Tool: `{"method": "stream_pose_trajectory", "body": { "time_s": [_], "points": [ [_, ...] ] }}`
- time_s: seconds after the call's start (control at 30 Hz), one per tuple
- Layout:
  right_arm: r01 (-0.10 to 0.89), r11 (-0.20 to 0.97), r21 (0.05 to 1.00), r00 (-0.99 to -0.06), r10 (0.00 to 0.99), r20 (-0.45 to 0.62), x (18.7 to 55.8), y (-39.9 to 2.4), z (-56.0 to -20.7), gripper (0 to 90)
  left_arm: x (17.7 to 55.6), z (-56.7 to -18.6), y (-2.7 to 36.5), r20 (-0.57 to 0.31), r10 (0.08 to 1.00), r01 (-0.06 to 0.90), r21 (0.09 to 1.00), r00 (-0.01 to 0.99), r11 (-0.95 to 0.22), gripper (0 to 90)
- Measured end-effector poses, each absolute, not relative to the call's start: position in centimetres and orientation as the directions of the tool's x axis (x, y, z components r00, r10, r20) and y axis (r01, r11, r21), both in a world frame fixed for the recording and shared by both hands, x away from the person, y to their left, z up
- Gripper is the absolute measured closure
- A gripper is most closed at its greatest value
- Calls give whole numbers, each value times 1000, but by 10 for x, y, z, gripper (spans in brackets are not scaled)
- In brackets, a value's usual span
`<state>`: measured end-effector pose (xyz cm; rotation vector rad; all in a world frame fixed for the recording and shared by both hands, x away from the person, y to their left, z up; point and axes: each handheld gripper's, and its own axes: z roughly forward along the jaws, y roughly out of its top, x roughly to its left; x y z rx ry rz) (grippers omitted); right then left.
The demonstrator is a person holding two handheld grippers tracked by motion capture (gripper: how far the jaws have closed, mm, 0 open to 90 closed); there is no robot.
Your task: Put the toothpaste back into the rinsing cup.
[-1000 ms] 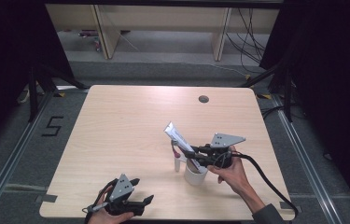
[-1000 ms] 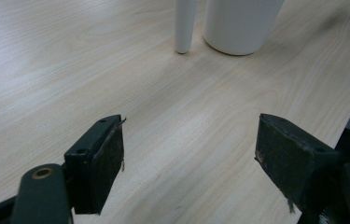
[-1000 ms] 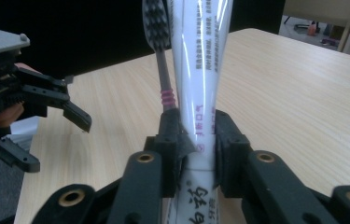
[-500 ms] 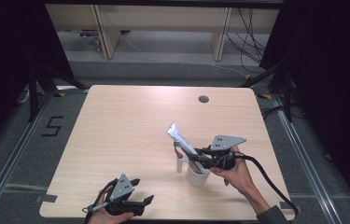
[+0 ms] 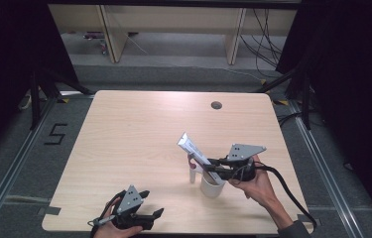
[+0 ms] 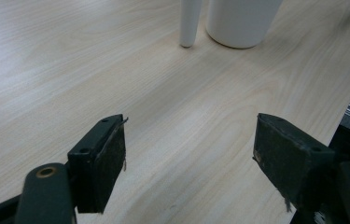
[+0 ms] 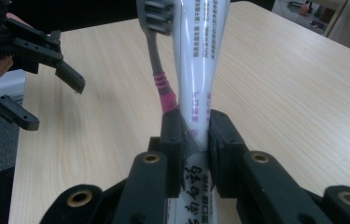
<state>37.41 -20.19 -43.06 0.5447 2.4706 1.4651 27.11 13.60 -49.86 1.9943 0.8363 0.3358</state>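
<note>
My right claw (image 7: 193,140), whose jaws have just been closing, pinches the tube (image 7: 196,60) low on its body over the cup (image 5: 212,187), a toothbrush (image 7: 159,56) just beside it, while my left claw (image 6: 189,154) rests spread above the bare table (image 6: 46,70), well apart from both.

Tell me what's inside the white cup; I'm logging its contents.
A toothpaste tube leans out of the white cup, clamped by the right gripper. A toothbrush stands beside the tube. The cup's bottom is hidden.
</note>
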Motion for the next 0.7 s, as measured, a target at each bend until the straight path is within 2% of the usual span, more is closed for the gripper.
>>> {"method": "stream_pose_trajectory", "body": {
  "time_s": [0.43, 0.7],
  "points": [
    [228, 433, 872, -904, 428, 24, 368, -208, -431, 782, 271, -499, 136, -92, 673, 426, 834, 734, -351, 248],
    [205, 443, 873, -905, 425, -3, 366, -209, -432, 780, 270, -498, 136, -95, 674, 424, 838, 732, -343, 248]
  ]
}}
